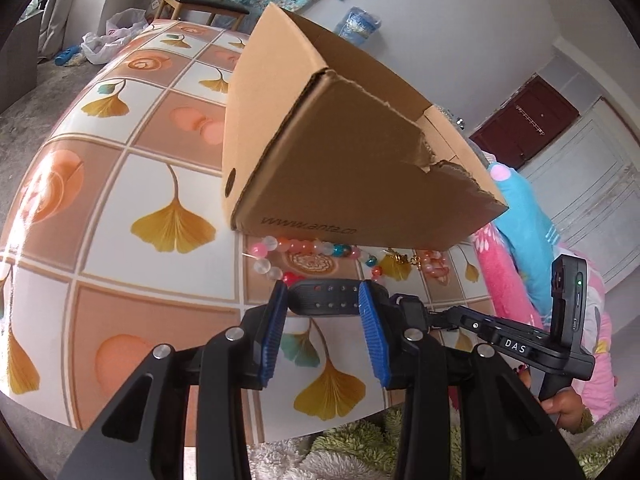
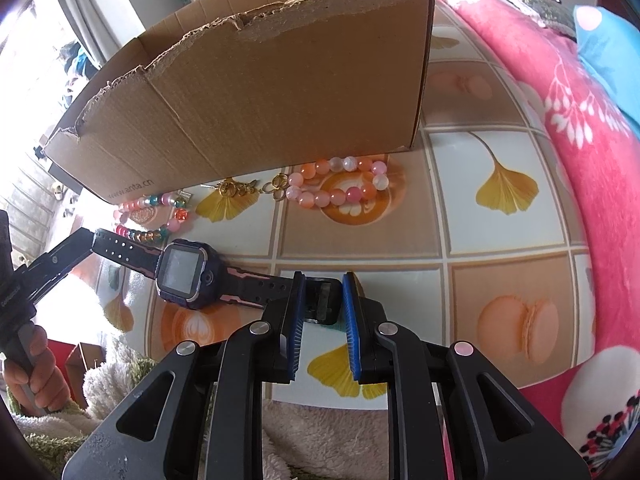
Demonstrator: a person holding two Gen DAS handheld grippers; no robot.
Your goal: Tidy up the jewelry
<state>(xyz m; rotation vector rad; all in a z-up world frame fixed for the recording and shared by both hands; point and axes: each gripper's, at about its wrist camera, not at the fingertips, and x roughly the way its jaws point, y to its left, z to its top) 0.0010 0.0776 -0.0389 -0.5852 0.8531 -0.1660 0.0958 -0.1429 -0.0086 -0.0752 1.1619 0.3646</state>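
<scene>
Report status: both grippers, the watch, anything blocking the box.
Left gripper shut on watch strap; right gripper shut on buckle end. Watch flat on table. Bead bracelets lie before cardboard box.

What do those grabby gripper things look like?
Each gripper is black plastic with two fingers. The left gripper and right gripper both have ridged blue pads inside their fingers and round silver bolts on the joints. Seen from the side, the right one carries white letters "DAS", a small upright black box with a green light, and a black handle.
</scene>
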